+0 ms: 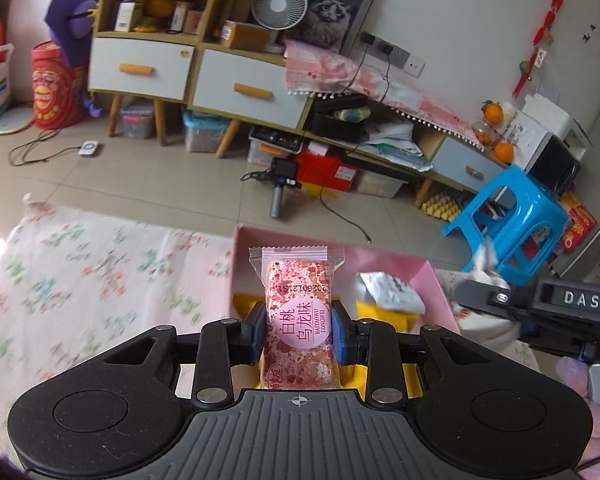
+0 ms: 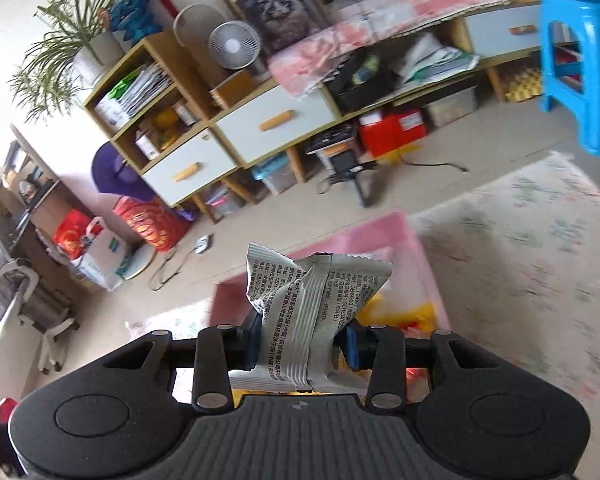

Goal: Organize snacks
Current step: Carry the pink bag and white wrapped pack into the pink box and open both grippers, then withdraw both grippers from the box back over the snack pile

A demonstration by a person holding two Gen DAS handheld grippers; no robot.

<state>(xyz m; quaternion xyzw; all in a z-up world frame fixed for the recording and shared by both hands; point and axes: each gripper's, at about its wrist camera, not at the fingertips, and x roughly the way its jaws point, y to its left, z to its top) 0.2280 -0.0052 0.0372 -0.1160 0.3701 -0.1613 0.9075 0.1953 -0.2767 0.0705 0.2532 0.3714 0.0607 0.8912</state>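
Note:
My left gripper is shut on a pink speckled snack bar in a clear wrapper, held over the pink box. The box holds yellow packets and a silver-white packet. My right gripper is shut on a silver snack packet with printed text, held above the same pink box, where yellow packets show. The right gripper's body also shows in the left wrist view, at the box's right.
The box sits on a floral cloth that also shows in the right wrist view. Beyond it lie a tiled floor, a blue plastic stool, a low cabinet with drawers, storage bins and cables.

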